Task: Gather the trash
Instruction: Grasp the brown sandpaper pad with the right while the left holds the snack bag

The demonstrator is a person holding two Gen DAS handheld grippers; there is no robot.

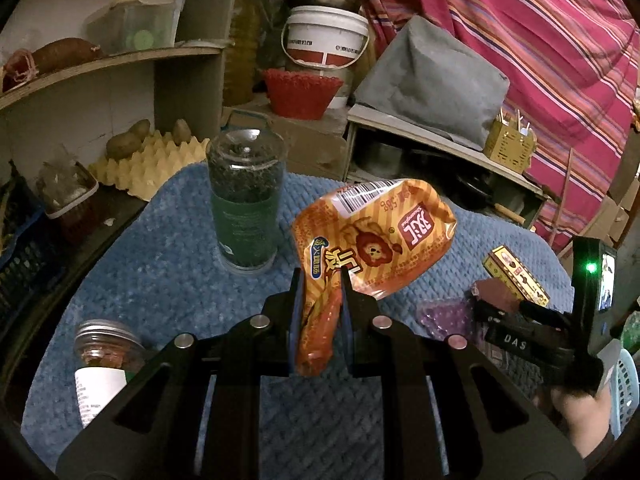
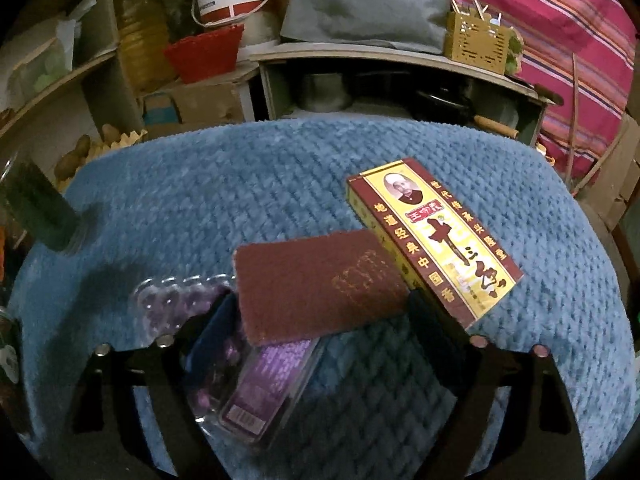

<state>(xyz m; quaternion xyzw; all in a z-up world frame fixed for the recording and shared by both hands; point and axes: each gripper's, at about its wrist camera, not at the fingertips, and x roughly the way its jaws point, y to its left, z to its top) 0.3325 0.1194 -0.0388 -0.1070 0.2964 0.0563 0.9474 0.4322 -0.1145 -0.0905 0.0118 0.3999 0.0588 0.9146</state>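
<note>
The left gripper (image 1: 320,280) pinches an orange snack bag (image 1: 372,240) above the blue cloth (image 1: 168,280), while the right gripper (image 2: 324,308) straddles a maroon pad (image 2: 320,284), fingers spread.

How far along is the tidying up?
Nothing looks finished yet. In hand: the left gripper pinches an orange snack bag, lifted off the blue cloth. The right gripper is open around a maroon pad. Left: a purple pack and yellow box.
</note>
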